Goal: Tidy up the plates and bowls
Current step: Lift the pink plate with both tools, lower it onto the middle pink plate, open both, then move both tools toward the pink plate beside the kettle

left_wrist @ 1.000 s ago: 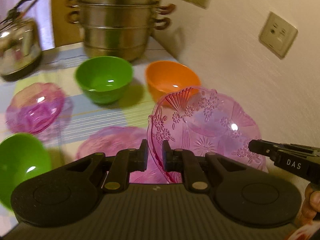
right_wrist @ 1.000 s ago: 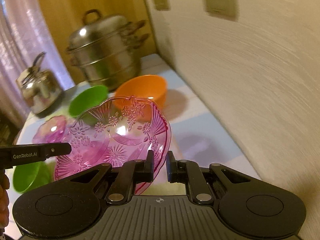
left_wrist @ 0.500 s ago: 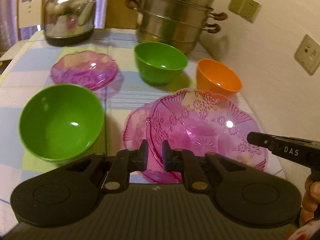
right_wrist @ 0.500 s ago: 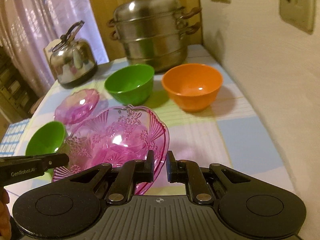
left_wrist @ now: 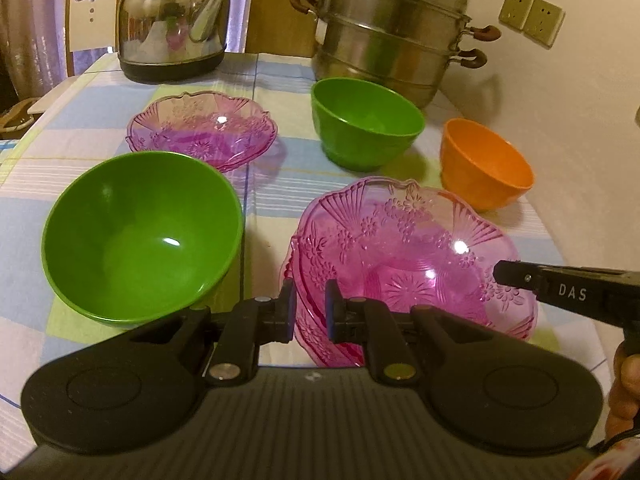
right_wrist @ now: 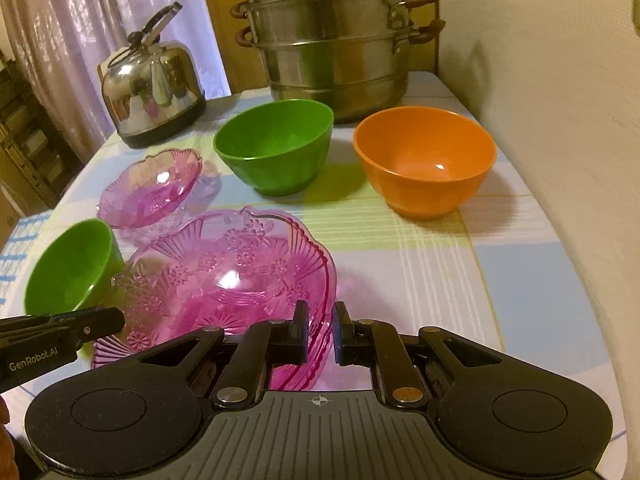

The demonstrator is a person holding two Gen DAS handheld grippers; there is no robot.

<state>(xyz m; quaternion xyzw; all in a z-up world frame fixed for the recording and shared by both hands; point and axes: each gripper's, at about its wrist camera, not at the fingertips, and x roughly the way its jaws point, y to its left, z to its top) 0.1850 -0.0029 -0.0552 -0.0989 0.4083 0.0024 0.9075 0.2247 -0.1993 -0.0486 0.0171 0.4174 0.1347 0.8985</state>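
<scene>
My left gripper (left_wrist: pixel 310 306) is clamped on the near left rim of the pink glass plate (left_wrist: pixel 404 256), one finger inside the rim and one outside. My right gripper (right_wrist: pixel 320 332) is clamped on the opposite rim of the same plate, again with the rim pinched between the two fingers. The plate is held level between both grippers, low over the checked tablecloth (right_wrist: pixel 400 248), near the right side of the table and close to the wall (right_wrist: pixel 560 120). A second pink rim shows directly beneath it; I cannot tell whether the two touch. A further pink glass dish (left_wrist: pixel 202 128) sits apart, toward the kettle (left_wrist: pixel 172 20). One large green bowl (left_wrist: pixel 140 232) rests just left of the held plate; another green bowl (left_wrist: pixel 366 122) and an orange bowl (left_wrist: pixel 486 166) stand upright behind it, side by side, in front of the steel steamer pot (left_wrist: pixel 392 24). All three bowls are empty.
</scene>
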